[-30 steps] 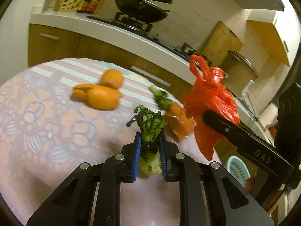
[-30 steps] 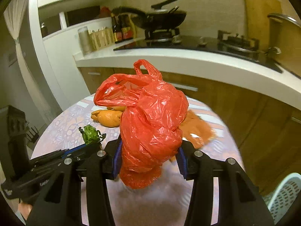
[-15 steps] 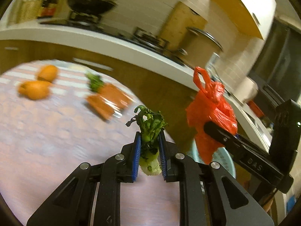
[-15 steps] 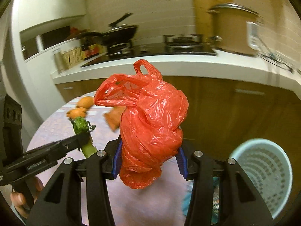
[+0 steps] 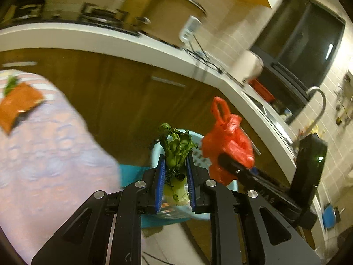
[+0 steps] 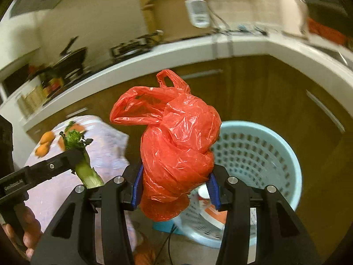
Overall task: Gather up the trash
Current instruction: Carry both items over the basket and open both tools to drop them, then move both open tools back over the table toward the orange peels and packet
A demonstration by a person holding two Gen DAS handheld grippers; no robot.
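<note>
My left gripper [image 5: 175,167] is shut on a green vegetable stalk [image 5: 176,150] and holds it in the air over the pale blue perforated waste basket [image 5: 194,215]. The stalk also shows in the right wrist view [image 6: 85,165]. My right gripper [image 6: 174,185] is shut on a crumpled red plastic bag [image 6: 176,141], held just left of and above the basket [image 6: 260,154]. The bag also shows in the left wrist view [image 5: 227,141]. The basket holds some trash at its bottom.
The round table with a patterned cloth [image 5: 44,154] lies to the left, with an orange wrapper [image 5: 17,103] and orange peels [image 6: 44,143] on it. Brown cabinets and a white counter [image 6: 220,46] curve behind the basket. A cable lies on the floor.
Both grippers have swung right, away from the table and toward the waste basket, still holding the stalk and the red bag. The basket is now close below them.
</note>
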